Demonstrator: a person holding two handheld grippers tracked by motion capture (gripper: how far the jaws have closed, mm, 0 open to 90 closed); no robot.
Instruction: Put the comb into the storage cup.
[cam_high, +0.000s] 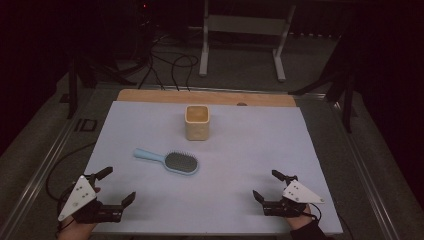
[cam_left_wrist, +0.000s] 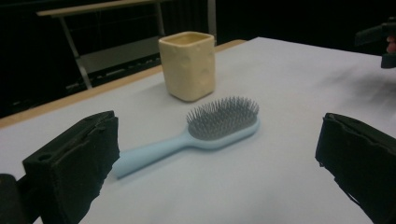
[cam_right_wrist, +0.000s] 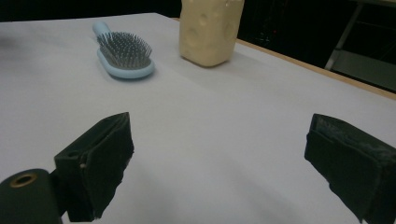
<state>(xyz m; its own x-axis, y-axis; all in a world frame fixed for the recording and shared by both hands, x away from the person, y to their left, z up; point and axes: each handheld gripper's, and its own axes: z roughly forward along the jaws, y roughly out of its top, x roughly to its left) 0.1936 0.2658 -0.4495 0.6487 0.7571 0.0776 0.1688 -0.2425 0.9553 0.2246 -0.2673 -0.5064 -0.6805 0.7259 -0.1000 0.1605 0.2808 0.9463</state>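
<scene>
Cream cup (cam_high: 197, 123) upright, inside hidden; blue hairbrush (cam_high: 167, 161) lies near.

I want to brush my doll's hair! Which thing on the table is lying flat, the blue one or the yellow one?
The light blue hairbrush lies flat, bristles up. The yellow cup behind it stands upright, open at the top.

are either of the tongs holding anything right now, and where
Nothing is held. The left tongs and right tongs are both open and empty; the hairbrush lies untouched on the table, in front of the cup.
</scene>
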